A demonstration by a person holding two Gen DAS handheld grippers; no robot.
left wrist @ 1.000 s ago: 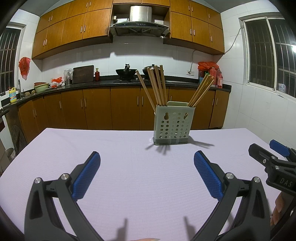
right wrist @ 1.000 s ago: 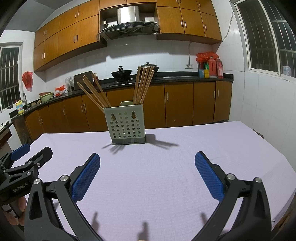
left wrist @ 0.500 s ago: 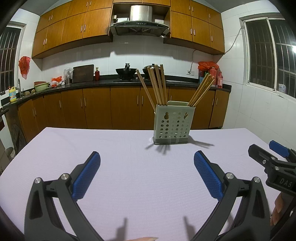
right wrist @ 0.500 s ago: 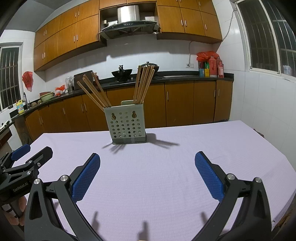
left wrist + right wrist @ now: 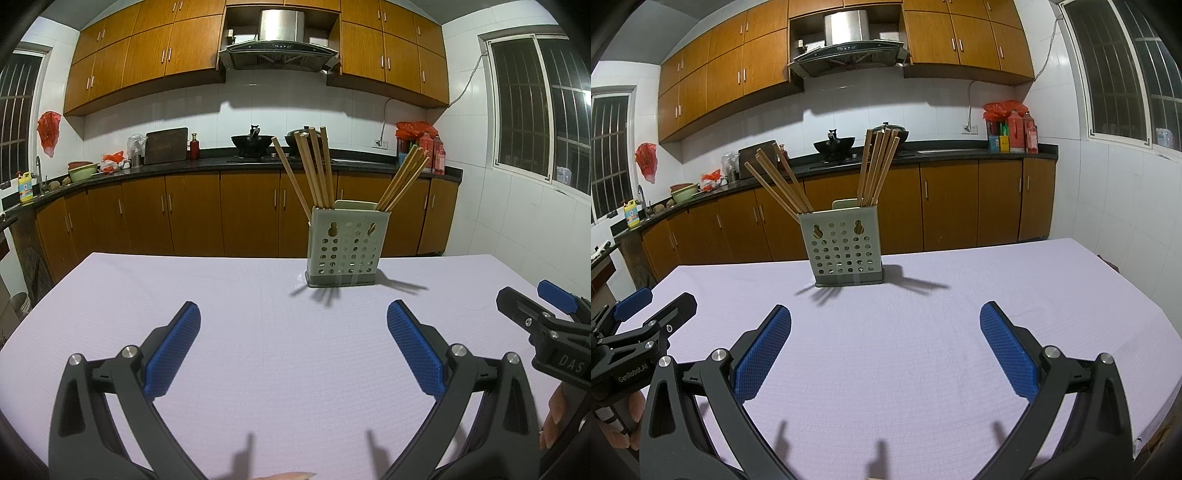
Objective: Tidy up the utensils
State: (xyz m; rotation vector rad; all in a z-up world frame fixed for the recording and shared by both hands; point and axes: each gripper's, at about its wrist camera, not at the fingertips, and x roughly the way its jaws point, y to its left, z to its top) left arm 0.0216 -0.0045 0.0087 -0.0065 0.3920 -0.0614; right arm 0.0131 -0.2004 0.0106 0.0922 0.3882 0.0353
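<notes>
A pale green perforated utensil holder (image 5: 345, 246) (image 5: 845, 248) stands upright at the far middle of the lavender table. Two bunches of wooden chopsticks (image 5: 314, 170) (image 5: 877, 166) stick out of it, one leaning left and one leaning right. My left gripper (image 5: 293, 347) hovers open over the near table, nothing between its blue pads. In the right wrist view, my right gripper (image 5: 884, 347) is likewise open and empty. Each gripper shows at the edge of the other's view: the right gripper (image 5: 543, 317) and the left gripper (image 5: 646, 321).
The table's lavender cloth (image 5: 258, 332) spreads between the grippers and the holder. The table's right edge (image 5: 1167, 373) is close to my right gripper. Behind the table run wooden kitchen cabinets (image 5: 192, 218) and a dark counter with pots and bottles.
</notes>
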